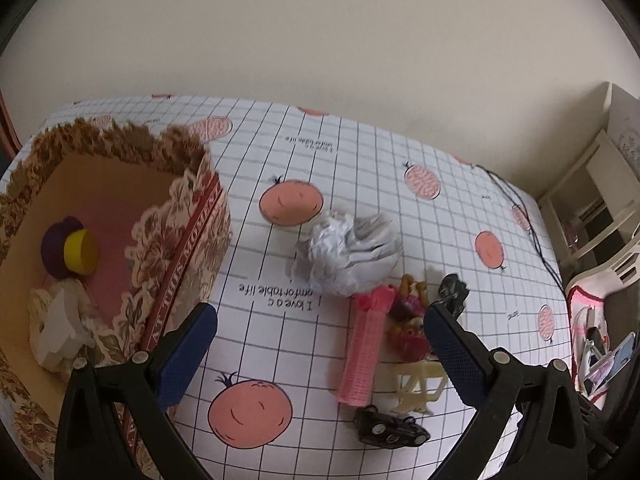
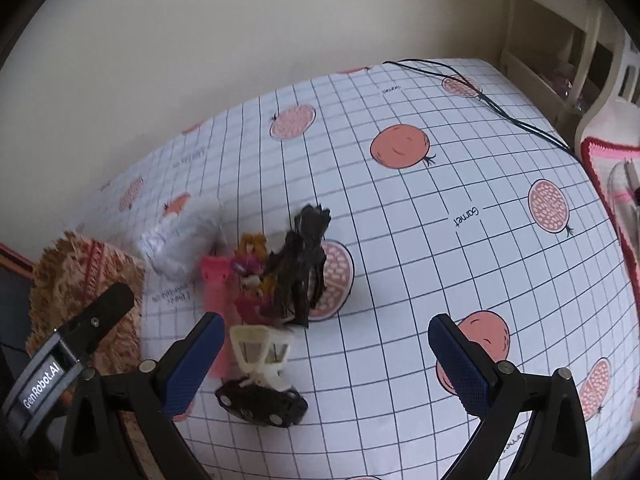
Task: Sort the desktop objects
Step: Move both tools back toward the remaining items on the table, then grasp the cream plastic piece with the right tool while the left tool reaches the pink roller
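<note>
A floral paper box (image 1: pixel 180 240) stands at the left and holds a purple-and-yellow toy (image 1: pixel 72 250) and a white piece (image 1: pixel 60 328). On the table lie a crumpled white paper ball (image 1: pixel 346 254), a pink ribbed stick (image 1: pixel 366 352), a small doll (image 1: pixel 412 320), a cream plastic frame (image 1: pixel 418 386), a black toy car (image 1: pixel 390 428) and a dark crumpled figure (image 2: pixel 302 268). My left gripper (image 1: pixel 320 344) is open and empty above the table, beside the box. My right gripper (image 2: pixel 326 360) is open and empty, just right of the pile.
A black cable (image 2: pixel 480 96) runs along the far right of the checked tablecloth (image 2: pixel 440 240). A cream shelf unit (image 1: pixel 600 184) and a chair with pink cloth (image 1: pixel 588 320) stand off the right edge. The left gripper's body (image 2: pixel 60 352) shows at the right wrist view's left.
</note>
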